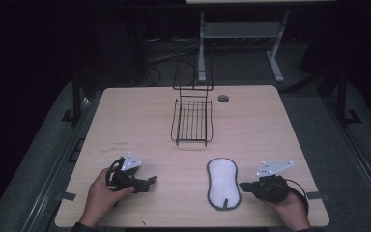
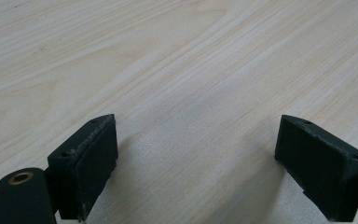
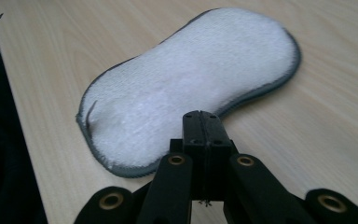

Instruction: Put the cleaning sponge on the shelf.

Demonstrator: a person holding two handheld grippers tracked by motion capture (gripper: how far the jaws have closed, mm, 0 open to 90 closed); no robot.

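A white pad with a grey edge (image 1: 223,183) lies flat near the table's front edge, between the two hands. In the right gripper view the pad (image 3: 186,88) sits just ahead of my right gripper (image 3: 201,116), whose jaws are pressed together on nothing. That right gripper (image 1: 244,185) rests just right of the pad, pointing at it. My left gripper (image 1: 149,182) lies on the table at the front left, left of the pad. Its two pads (image 2: 91,158) stand wide apart over bare wood.
A black wire basket (image 1: 192,121) with a tall wire back stands at the middle of the wooden table (image 1: 125,121). A round hole (image 1: 223,98) sits in the tabletop behind it. A white desk frame (image 1: 241,34) stands on the floor beyond the table.
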